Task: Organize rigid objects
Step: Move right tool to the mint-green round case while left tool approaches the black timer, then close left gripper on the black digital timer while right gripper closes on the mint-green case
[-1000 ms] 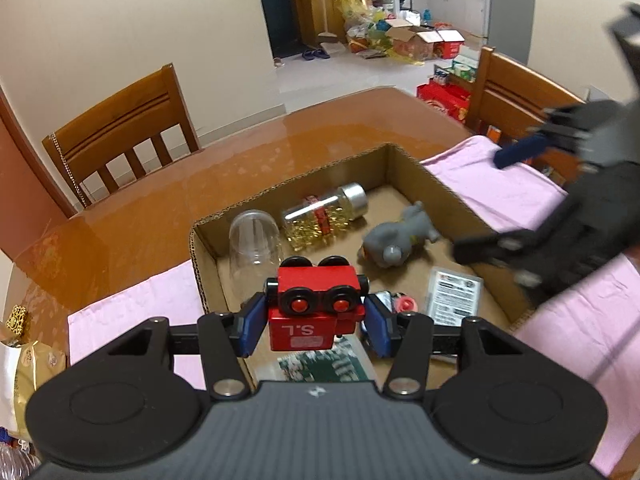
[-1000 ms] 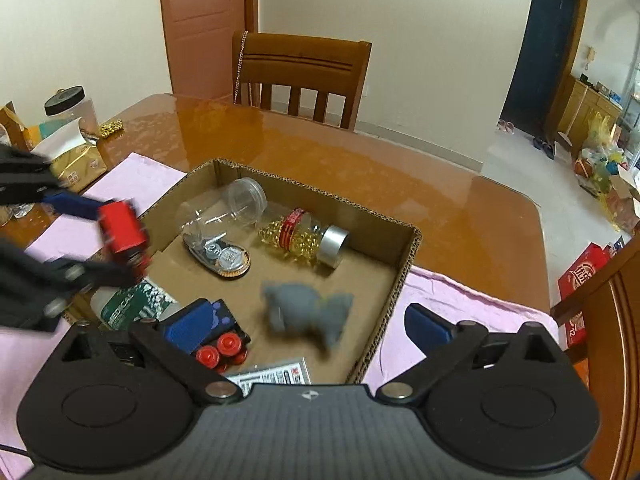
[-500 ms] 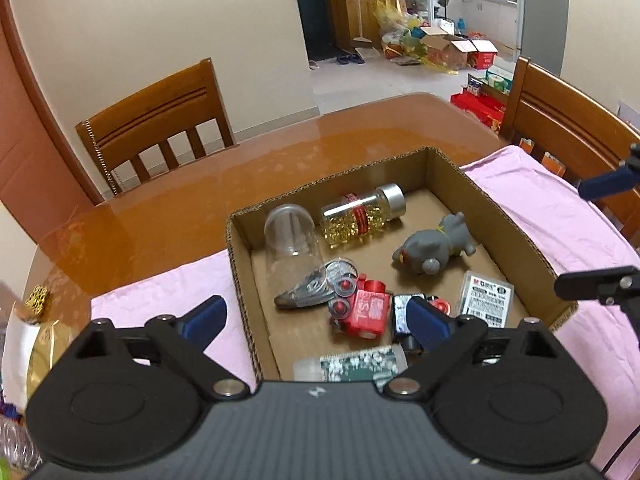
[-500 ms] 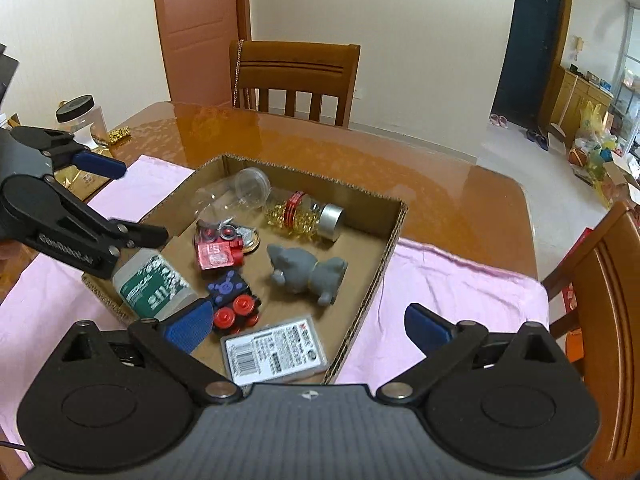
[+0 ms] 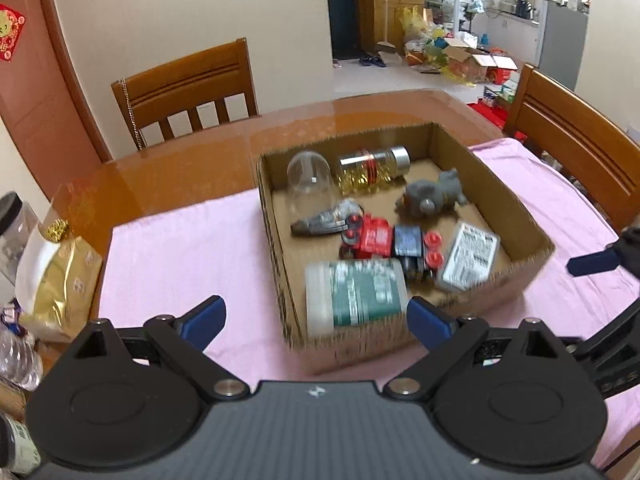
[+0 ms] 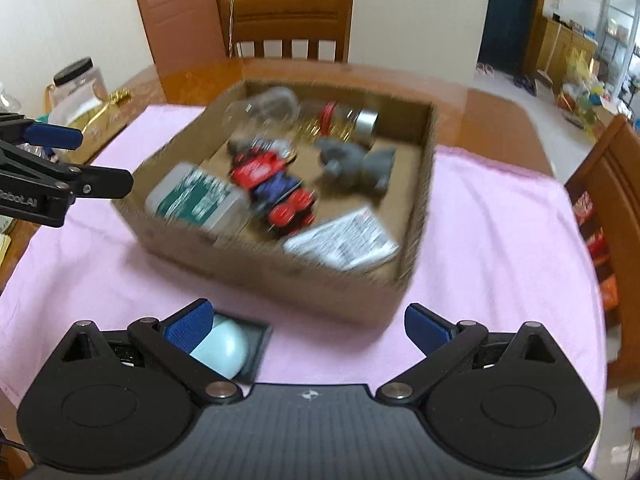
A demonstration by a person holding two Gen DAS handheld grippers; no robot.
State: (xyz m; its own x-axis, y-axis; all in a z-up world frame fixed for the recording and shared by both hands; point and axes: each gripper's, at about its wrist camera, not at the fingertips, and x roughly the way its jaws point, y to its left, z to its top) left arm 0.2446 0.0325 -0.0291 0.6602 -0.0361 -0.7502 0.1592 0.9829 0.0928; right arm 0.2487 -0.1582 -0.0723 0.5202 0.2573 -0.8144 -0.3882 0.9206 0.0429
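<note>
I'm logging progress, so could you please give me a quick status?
Left gripper open, empty. Right gripper open, empty. Red toy train lies in cardboard box. Nothing in the way.

A brown cardboard box (image 6: pixel 288 276) sits on the pink cloth (image 6: pixel 496 248), holding a red toy car (image 6: pixel 260 168), a grey plush animal (image 6: pixel 356 168) and a green-labelled plastic container (image 6: pixel 196 200). The right gripper (image 6: pixel 306 326) hovers before it, jaws spread.

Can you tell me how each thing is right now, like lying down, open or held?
left gripper: open, empty
right gripper: open, empty
cardboard box: open-topped, on the pink cloth
green-labelled bottle: lying on its side
capsule bottle: lying down, capped
clear cup: tipped over
red toy train: in the box
grey toy animal: in the box
</note>
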